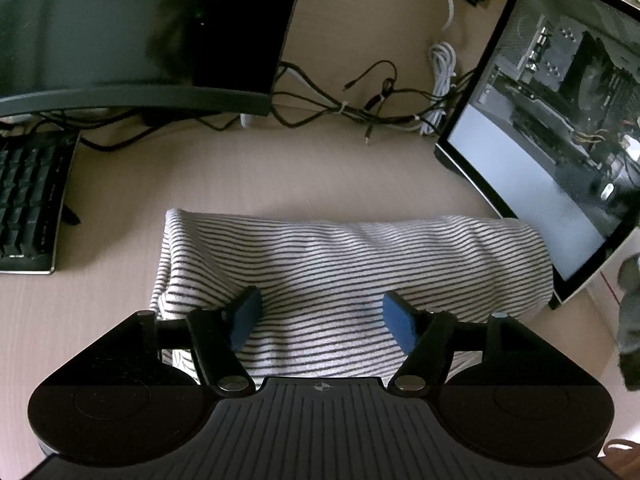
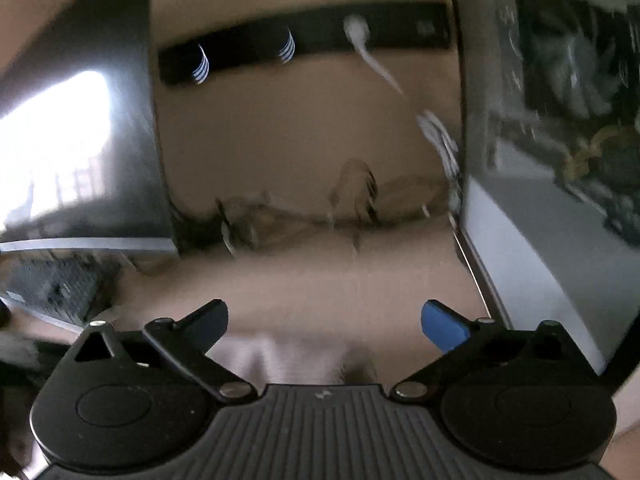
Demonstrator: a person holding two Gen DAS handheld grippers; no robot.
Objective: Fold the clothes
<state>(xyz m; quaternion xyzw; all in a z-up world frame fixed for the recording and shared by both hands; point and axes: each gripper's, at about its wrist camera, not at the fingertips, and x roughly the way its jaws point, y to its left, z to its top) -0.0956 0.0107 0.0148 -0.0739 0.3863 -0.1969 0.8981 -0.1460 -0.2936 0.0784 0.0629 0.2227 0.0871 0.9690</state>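
Your left gripper (image 1: pixel 318 314) hangs just over the near part of the folded garment, its blue-padded fingers (image 1: pixel 245 316) spread wide with nothing between them. The striped shirt (image 1: pixel 348 268) lies folded into a thick bundle on the tabletop (image 1: pixel 280 176), directly ahead of that gripper; its long axis runs left to right across your view and its dark stripes run roughly the same way. Its right end sits just beside the lower edge of the glass-sided computer case (image 1: pixel 560 140), and its left end lies near the keyboard (image 1: pixel 28 200) but apart from it.

Your right gripper (image 2: pixel 324 320) is also spread wide and holds nothing. That view is heavily blurred; a pale fold of cloth shows just under its fingers, though you cannot tell whether they touch it.

Past the shirt, bare tabletop runs back to a tangle of dark cables (image 1: pixel 360 108) and a coiled white cable (image 1: pixel 442 76). A dark monitor (image 1: pixel 140 32) stands at the far left, above the keyboard, and a black power strip (image 2: pixel 304 44) lies farthest back.
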